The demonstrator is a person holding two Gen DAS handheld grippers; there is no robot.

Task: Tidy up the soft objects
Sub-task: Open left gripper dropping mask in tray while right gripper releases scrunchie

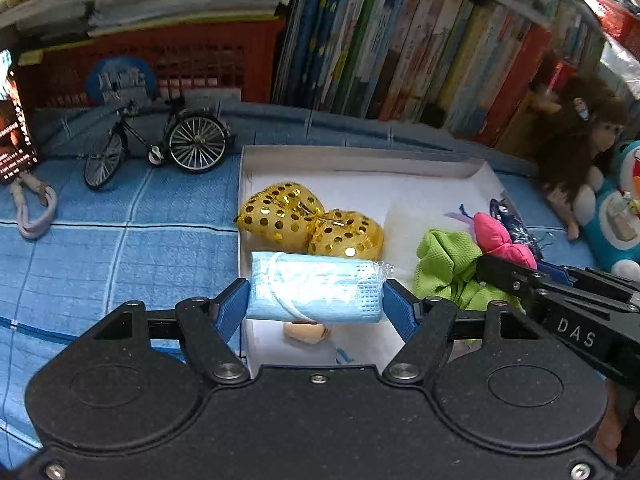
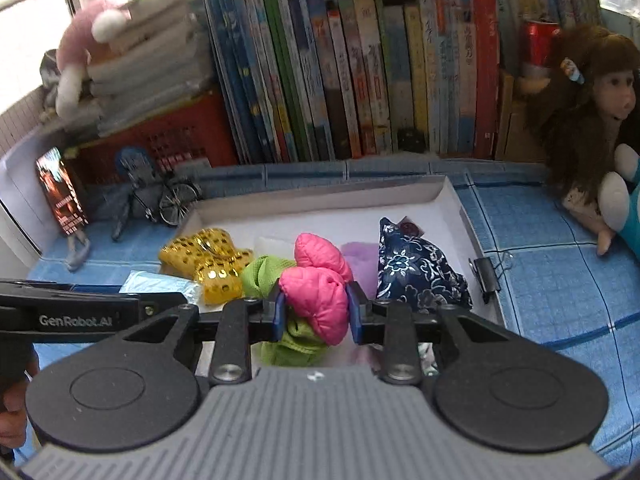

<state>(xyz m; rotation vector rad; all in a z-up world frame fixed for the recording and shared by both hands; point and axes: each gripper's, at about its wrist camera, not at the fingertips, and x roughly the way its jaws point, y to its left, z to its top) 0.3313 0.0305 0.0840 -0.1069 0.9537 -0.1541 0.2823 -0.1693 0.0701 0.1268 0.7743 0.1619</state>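
Mask packet, blue, film-wrapped: pinched endwise by left gripper fingers, held above near-left corner of white box. Judged light, slippery. Pink cushion: squeezed between right gripper fingers over green cloth. Judged soft, compressible; mid-body hold advised.

Right gripper clamped on pink padded toy above white box.

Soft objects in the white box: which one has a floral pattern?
The dark blue pouch with white flowers, at the box's right side. The others are plain or dotted.
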